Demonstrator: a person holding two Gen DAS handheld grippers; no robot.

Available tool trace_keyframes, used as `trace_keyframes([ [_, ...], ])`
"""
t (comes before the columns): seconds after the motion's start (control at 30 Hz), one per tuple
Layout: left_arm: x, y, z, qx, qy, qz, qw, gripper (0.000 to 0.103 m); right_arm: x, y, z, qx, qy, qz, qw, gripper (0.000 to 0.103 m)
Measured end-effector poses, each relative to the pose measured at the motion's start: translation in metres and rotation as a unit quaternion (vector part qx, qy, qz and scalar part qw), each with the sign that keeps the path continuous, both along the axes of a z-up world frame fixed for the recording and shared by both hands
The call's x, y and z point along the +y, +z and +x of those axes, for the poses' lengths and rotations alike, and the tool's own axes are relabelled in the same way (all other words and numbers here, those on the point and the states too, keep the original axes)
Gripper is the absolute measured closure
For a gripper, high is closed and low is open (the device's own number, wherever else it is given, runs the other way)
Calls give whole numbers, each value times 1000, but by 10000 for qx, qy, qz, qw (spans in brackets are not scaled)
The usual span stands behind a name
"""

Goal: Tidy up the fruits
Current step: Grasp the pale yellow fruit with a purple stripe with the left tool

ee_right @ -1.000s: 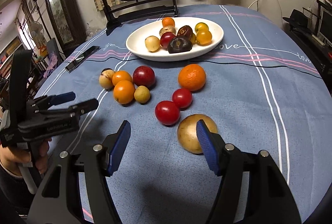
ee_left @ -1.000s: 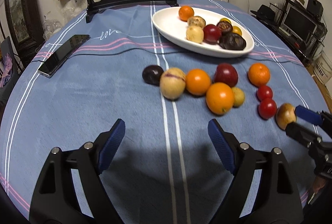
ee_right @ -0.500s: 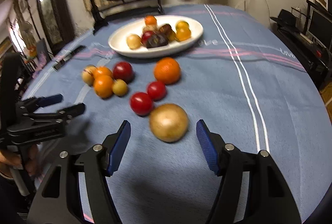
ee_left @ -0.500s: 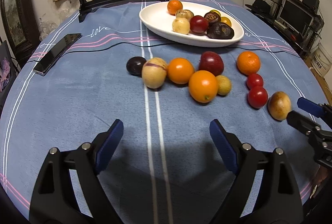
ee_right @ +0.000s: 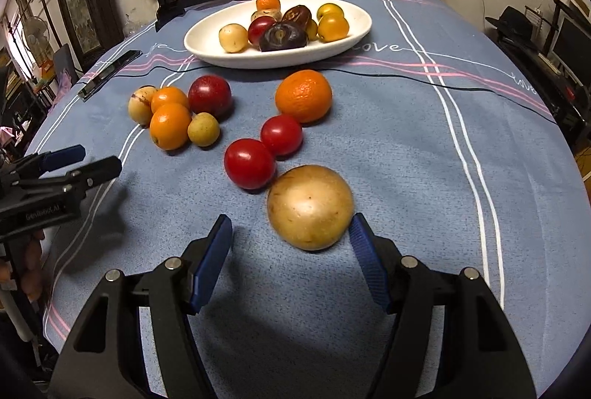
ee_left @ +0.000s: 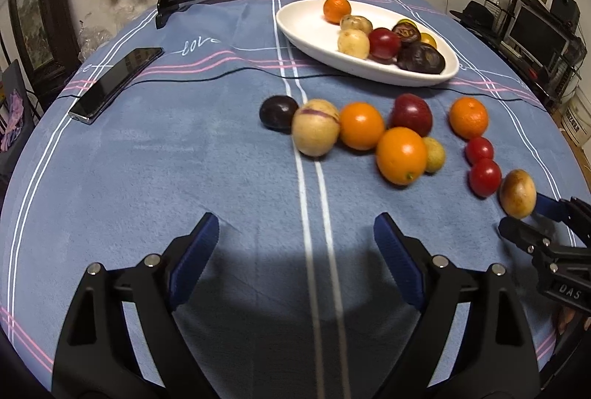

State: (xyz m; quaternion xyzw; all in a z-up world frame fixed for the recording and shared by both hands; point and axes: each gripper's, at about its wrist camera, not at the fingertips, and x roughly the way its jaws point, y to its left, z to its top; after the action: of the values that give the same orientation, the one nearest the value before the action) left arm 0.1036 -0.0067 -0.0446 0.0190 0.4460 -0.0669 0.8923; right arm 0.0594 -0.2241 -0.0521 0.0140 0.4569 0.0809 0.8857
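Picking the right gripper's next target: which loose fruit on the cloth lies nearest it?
The golden-brown fruit, just ahead of the right gripper; it's the biggest loose one, with two red tomatoes right behind it.

Matt blue cloth (ee_right: 388,148), glossy white plate (ee_right: 207,50), probably ceramic; shiny-skinned tomatoes (ee_right: 249,163).

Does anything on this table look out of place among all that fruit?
Yes: a black phone lies on the tablecloth left of the white dish, and a thin dark cable runs across the cloth. Nothing looks spilled or damaged.
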Motion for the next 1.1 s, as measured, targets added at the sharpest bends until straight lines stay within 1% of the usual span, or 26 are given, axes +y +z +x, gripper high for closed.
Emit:
trace_keyframes([
  [0.1,0,-2,9,-43,47,138,9999,15,-2,-1,1,28,4,59,10000,36],
  [0.17,-1,-4,17,12,95,266,9996,15,-2,-2,0,23,10,80,10000,36],
  [0.27,-2,-2,24,-9,58,198,9998,16,-3,-1,1,21,31,126,9999,36],
  [0.33,-6,-1,29,-44,13,249,9997,17,-5,-1,0,19,28,189,9998,36],
  [0.4,-10,-3,34,58,-95,206,9997,29,-7,0,0,19,23,282,9996,36],
  [0.43,-12,-6,40,259,-186,66,9995,44,-8,0,0,18,24,312,9995,36],
  [0.47,-12,-7,43,327,-196,18,9993,49,-8,0,0,16,26,360,9993,36],
  [0.53,-16,-6,49,278,-203,94,9994,52,-11,1,-1,15,31,438,9990,36],
  [0.67,-22,-7,62,289,-213,182,9992,54,-13,2,-1,0,38,488,9988,36],
  [0.73,-25,-9,69,255,-256,255,9990,60,-14,4,-1,-22,4,469,9989,36],
  [0.77,-24,-9,72,246,-273,231,9991,65,-15,5,-2,-50,-25,465,9989,36],
  [0.8,-24,-8,74,260,-286,214,9990,66,-17,8,-3,-144,-101,466,9988,36],
  [0.83,-26,-7,74,245,-338,229,9989,73,-18,11,-4,-226,-153,472,9985,36],
  [0.9,-29,-4,70,121,-398,381,9984,74,-21,20,-6,-412,-225,523,9975,36],
  [0.93,-30,-2,66,57,-419,392,9983,74,-21,24,-6,-471,-235,548,9971,36],
  [1.0,-28,1,59,16,-432,273,9987,74,-18,30,-6,-572,-185,570,9966,36],
  [1.1,-24,6,48,-34,-437,115,9990,73,-7,32,-3,-559,11,551,9969,36],
])
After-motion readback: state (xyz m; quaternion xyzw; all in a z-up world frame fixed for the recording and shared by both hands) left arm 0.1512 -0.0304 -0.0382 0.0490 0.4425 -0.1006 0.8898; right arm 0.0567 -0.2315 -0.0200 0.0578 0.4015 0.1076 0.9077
